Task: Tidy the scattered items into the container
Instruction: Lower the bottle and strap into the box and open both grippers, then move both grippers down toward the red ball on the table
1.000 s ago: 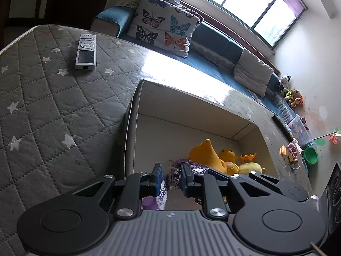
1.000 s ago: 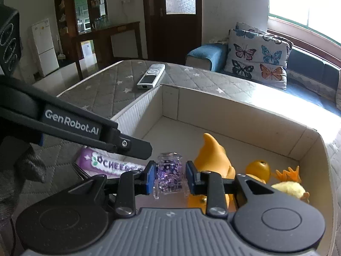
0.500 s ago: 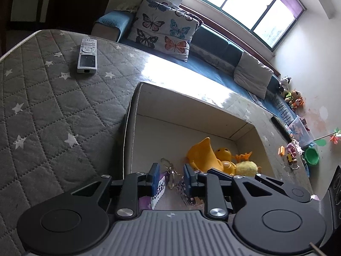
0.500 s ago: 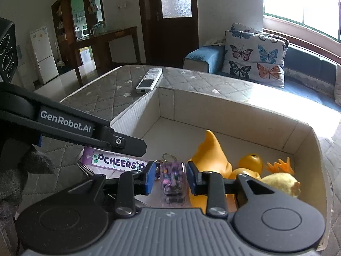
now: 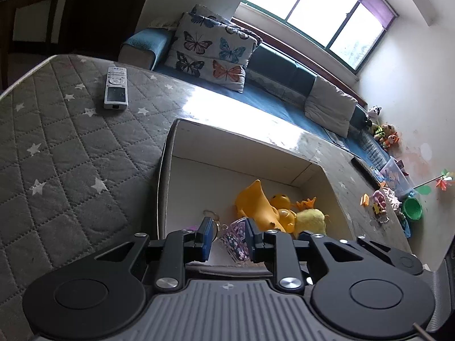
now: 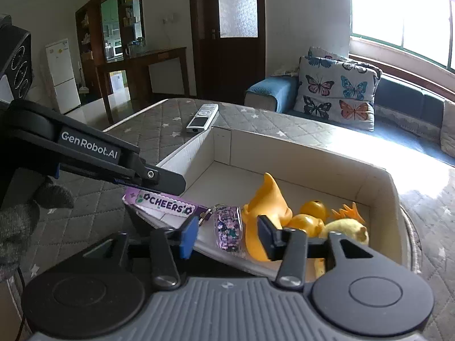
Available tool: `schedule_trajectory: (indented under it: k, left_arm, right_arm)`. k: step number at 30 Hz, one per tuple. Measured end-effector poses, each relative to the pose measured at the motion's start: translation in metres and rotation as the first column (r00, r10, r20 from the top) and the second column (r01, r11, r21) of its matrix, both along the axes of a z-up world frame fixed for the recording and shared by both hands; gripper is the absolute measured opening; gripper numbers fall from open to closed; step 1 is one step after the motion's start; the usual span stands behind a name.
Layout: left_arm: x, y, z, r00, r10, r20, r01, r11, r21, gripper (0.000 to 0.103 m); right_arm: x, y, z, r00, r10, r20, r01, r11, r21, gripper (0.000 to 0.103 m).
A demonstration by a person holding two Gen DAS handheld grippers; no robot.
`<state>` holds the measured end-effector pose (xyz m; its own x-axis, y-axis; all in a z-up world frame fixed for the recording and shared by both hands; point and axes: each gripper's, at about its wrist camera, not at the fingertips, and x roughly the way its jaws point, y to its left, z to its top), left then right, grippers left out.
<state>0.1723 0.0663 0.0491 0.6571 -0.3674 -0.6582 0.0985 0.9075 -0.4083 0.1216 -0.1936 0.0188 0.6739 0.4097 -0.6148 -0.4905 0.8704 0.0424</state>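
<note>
- The box's (image 6: 378,187) near wall is hidden behind both gripper bodies, so the keychain's (image 6: 229,231) lower end cannot be seen.
- The purple "CHEERS" tag (image 6: 165,206) is partly covered by the left hand-held gripper (image 6: 159,180); whether those jaws pinch it cannot be made out.
- In the left wrist view that left hand-held gripper (image 5: 227,237) shows a moderate gap, the keychain (image 5: 237,237) beyond it in the box (image 5: 167,170).
- The right hand-held gripper (image 6: 226,234) is wide open, holding nothing; the keychain lies between its fingers, touching neither.
- The yellow duck (image 6: 270,207) and plush chick (image 6: 345,227) lie right of the keychain in the box.
- A remote (image 5: 115,88) lies on the quilted tabletop (image 5: 57,147), far left of the box.
</note>
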Motion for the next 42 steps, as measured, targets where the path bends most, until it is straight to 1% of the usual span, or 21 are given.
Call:
schedule_trajectory:
  k: [2,6,10,15,18,21,23,25,29,34,42]
  left_arm:
    - [-0.005,0.0,0.001,1.0,0.006,0.001,-0.006,1.0,0.002,0.027]
    - [-0.019,-0.003,0.003,1.0,0.003,0.008,-0.003,1.0,0.002,0.027]
    - [-0.034,-0.006,0.004,1.0,-0.006,0.015,0.007,1.0,-0.002,0.029]
    - [-0.051,-0.013,0.0,1.0,-0.014,0.01,0.014,1.0,-0.002,0.029]
    - [-0.061,-0.019,-0.003,1.0,-0.023,0.006,0.023,1.0,0.008,0.029]
    - [-0.07,-0.024,-0.008,1.0,-0.03,-0.002,0.031,0.999,0.015,0.029]
    - [-0.075,-0.027,-0.011,0.999,-0.034,-0.011,0.035,0.999,0.018,0.029]
    - [-0.078,-0.03,-0.014,0.999,-0.034,-0.02,0.035,0.999,0.018,0.029]
    - [-0.085,-0.034,-0.019,0.999,-0.034,-0.033,0.035,0.999,0.016,0.03]
    - [-0.092,-0.036,-0.022,0.999,-0.028,-0.039,0.029,0.999,0.025,0.03]
    - [-0.104,-0.039,-0.028,0.998,-0.021,-0.051,0.023,0.999,0.035,0.03]
  right_arm:
    - [-0.006,-0.002,0.001,1.0,0.001,0.005,-0.001,1.0,0.003,0.052]
    - [-0.021,-0.005,0.003,1.0,0.003,0.014,-0.003,1.0,0.006,0.057]
    - [-0.037,-0.008,0.003,1.0,0.013,0.015,-0.014,1.0,0.014,0.057]
    - [-0.054,-0.012,0.001,1.0,0.025,0.011,-0.025,1.0,0.015,0.059]
    - [-0.063,-0.015,-0.001,1.0,0.024,0.009,-0.024,1.0,0.015,0.064]
    - [-0.071,-0.019,-0.005,1.0,0.024,0.002,-0.024,1.0,0.016,0.064]
    - [-0.077,-0.021,-0.008,1.0,0.025,-0.004,-0.025,1.0,0.017,0.065]
    - [-0.082,-0.023,-0.011,1.0,0.025,-0.01,-0.025,1.0,0.019,0.07]
    - [-0.09,-0.027,-0.016,1.0,0.024,-0.016,-0.023,0.999,0.022,0.071]
    - [-0.099,-0.031,-0.022,0.999,0.022,-0.028,-0.021,0.999,0.029,0.078]
    - [-0.114,-0.028,-0.028,0.998,0.05,-0.031,-0.049,0.998,0.028,0.08]
